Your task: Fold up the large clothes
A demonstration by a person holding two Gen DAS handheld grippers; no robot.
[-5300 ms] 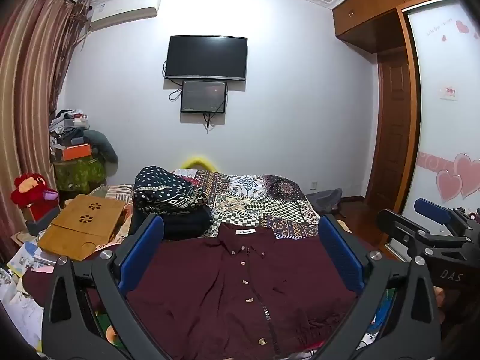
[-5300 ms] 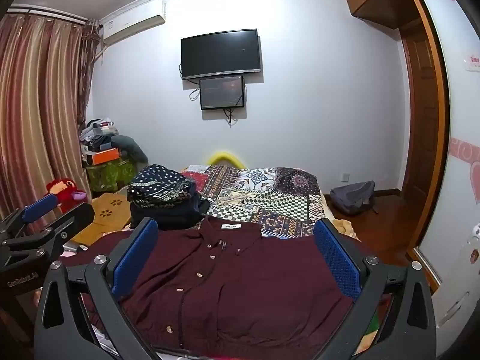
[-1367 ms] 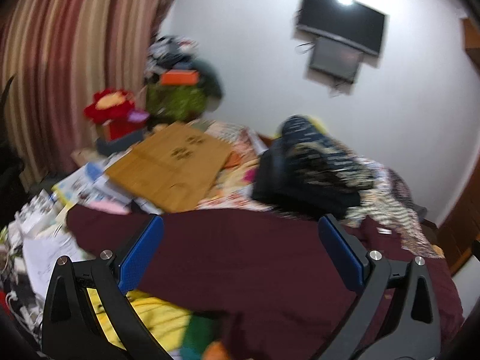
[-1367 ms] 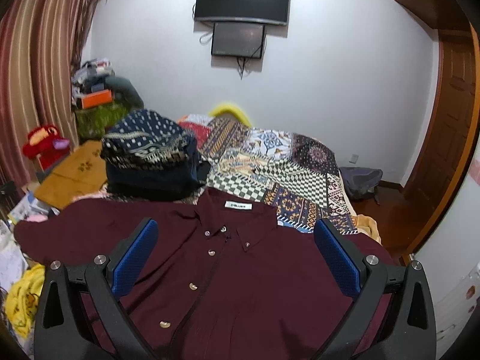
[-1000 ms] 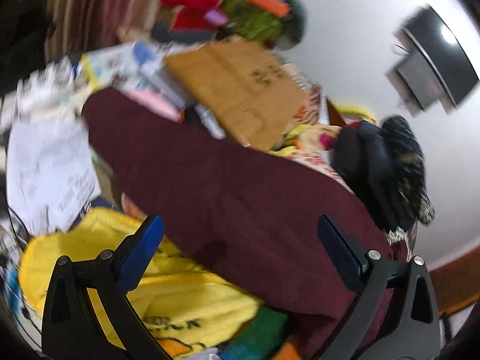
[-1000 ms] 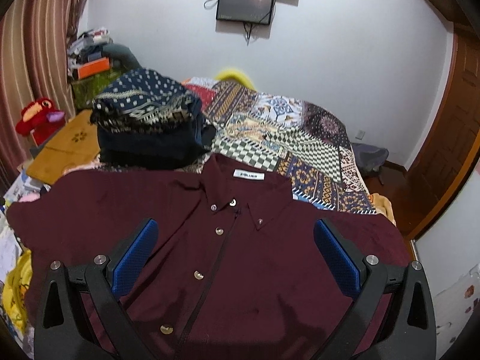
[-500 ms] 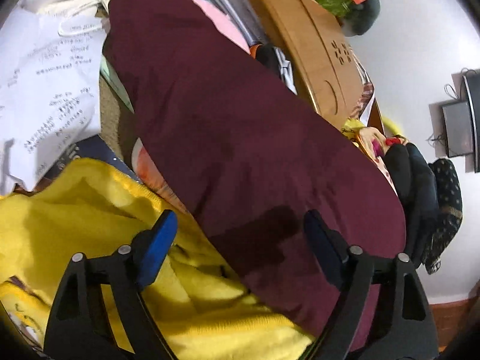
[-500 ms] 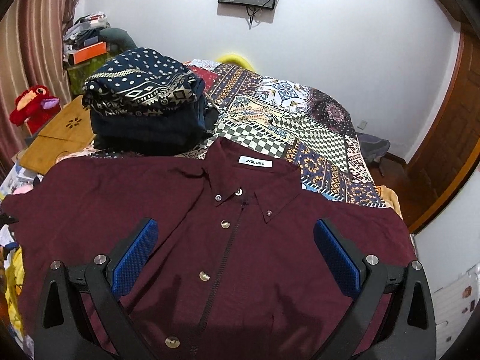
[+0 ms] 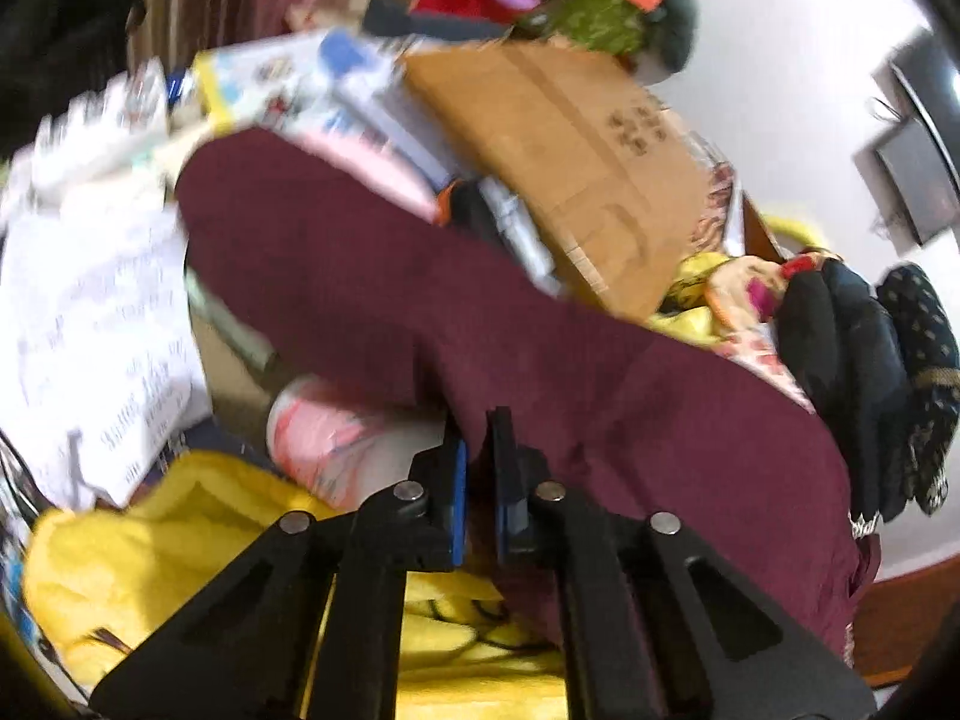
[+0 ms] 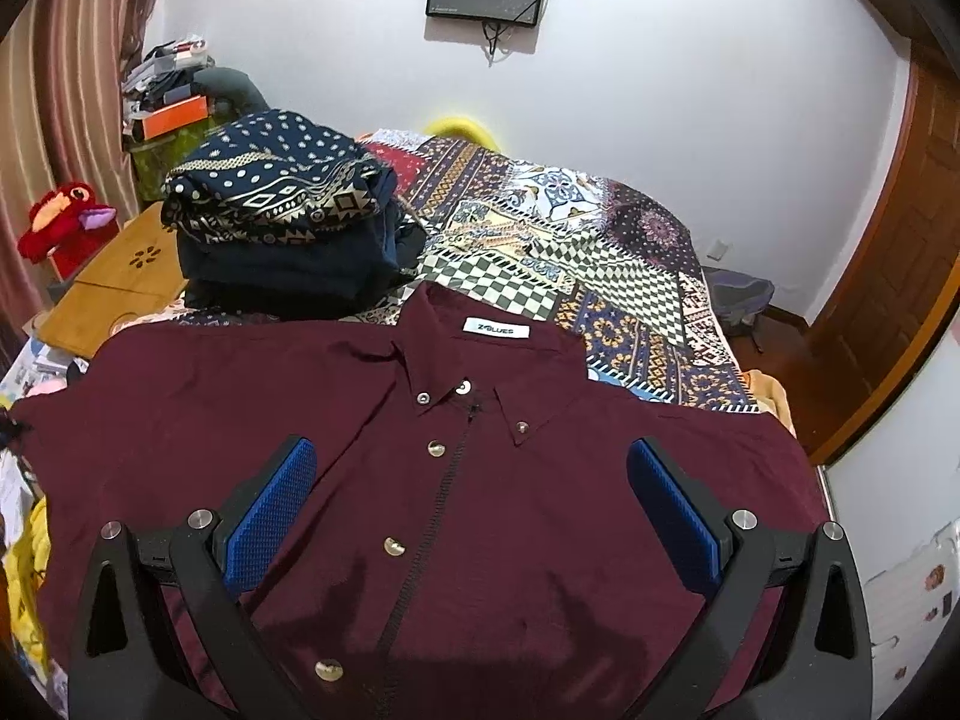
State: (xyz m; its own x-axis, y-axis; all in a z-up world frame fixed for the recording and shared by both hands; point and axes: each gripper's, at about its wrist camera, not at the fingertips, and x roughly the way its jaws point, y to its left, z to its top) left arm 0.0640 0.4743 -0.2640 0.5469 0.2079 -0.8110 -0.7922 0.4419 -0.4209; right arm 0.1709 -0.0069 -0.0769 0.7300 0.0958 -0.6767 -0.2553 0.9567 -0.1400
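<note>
A maroon button-up shirt [image 10: 480, 510] lies flat, front up, on the bed, collar toward the far wall. Its left sleeve [image 9: 372, 300] stretches out over clutter in the left wrist view. My left gripper [image 9: 477, 438] is shut on the lower edge of that sleeve, the cloth pinched between the blue pads. My right gripper [image 10: 471, 492] is open and empty, hovering over the shirt's buttoned front, its fingers either side of the placket.
A stack of folded dark patterned clothes [image 10: 282, 228] sits left of the collar on the patchwork bedspread [image 10: 600, 264]. A wooden lap tray [image 9: 570, 150], papers [image 9: 90, 324] and a yellow cloth [image 9: 180, 540] lie to the left. A red plush toy [image 10: 60, 222] stands by the curtain.
My left gripper swung left to the sleeve, came down and closed on its edge. My right gripper moved in lower over the shirt front and stayed open.
</note>
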